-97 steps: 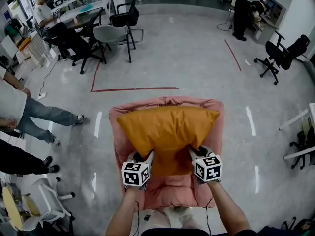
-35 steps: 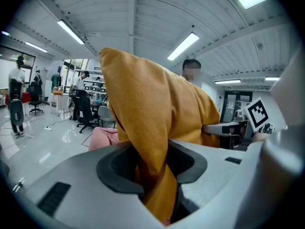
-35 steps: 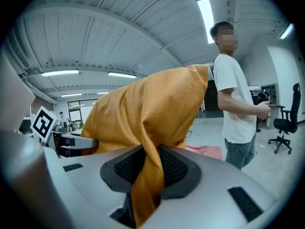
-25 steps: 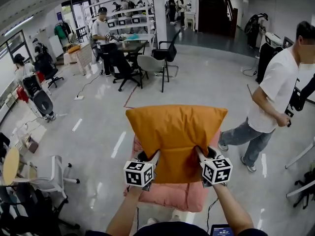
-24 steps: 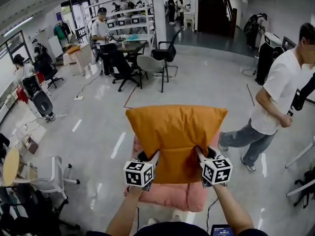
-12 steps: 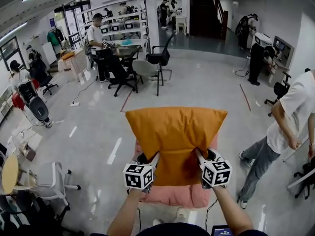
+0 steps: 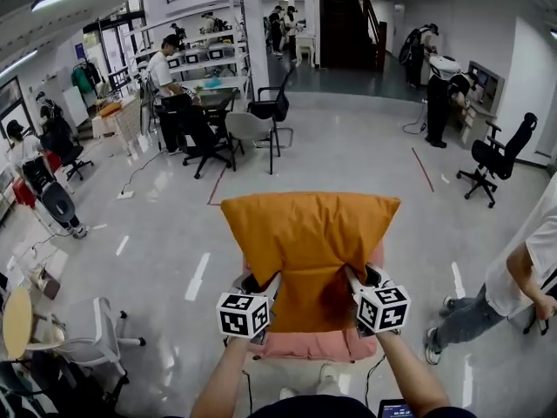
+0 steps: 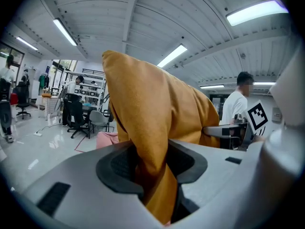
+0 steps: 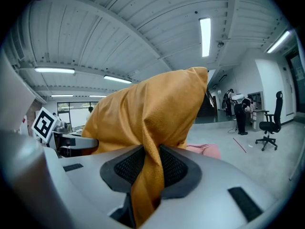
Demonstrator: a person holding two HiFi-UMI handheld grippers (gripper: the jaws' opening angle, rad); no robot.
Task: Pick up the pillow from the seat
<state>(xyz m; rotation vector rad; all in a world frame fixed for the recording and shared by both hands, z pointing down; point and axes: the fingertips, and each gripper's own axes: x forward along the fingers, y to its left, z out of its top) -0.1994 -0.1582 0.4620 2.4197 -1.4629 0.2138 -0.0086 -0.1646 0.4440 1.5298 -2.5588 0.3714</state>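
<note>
Orange pillow (image 7: 306,238) is hanging up from your fingers: the left gripper (image 7: 259,286) and the right gripper (image 7: 359,281) are each pinching one lower corner. You are now holding it clear above the pink seat (image 7: 318,345), where it was resting earlier.

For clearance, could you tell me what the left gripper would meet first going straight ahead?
The left gripper is shut on the orange pillow, which bulges directly ahead, so it likely meets that first.
</note>
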